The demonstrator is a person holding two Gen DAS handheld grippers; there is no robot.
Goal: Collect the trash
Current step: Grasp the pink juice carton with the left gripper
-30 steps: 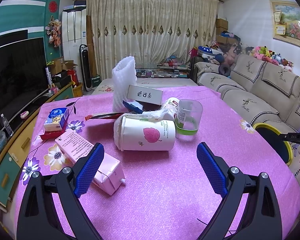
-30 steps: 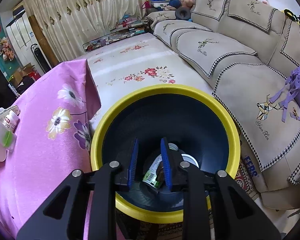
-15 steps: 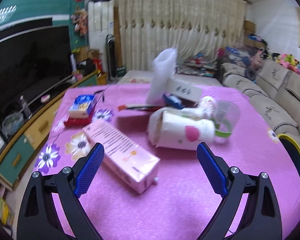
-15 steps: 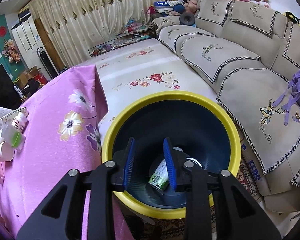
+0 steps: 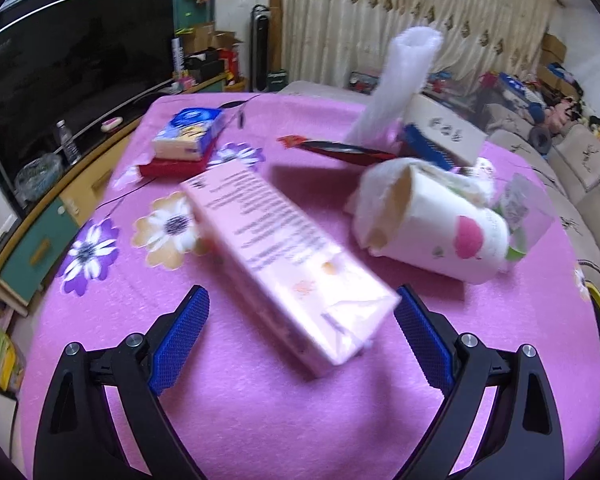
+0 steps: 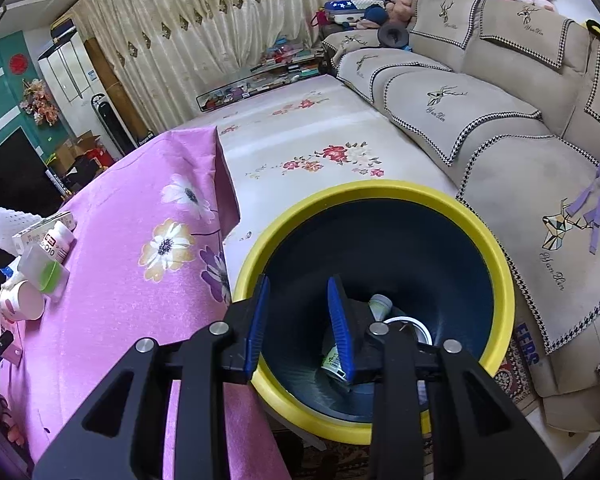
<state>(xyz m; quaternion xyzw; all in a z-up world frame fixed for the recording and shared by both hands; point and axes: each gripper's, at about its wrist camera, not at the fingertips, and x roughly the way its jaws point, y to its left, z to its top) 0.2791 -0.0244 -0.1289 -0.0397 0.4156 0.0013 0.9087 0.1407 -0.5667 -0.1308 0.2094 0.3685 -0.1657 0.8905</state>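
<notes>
At the left edge of the right wrist view, a small white bottle (image 6: pixel 58 240) lying on the desk reads "Q10". At lower right, blue letters "EERS" stand on the rug (image 6: pixel 527 345). The pink carton's (image 5: pixel 284 256) print is too blurred to read.

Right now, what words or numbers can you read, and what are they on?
"Q10" on the small white bottle.
"Sun Rin", roughly, in script on the sofa cover.
"FERS", cut off, on the rug.
Print on the pink carton, white box and green-labelled bottle in the bin: too blurred.
</notes>
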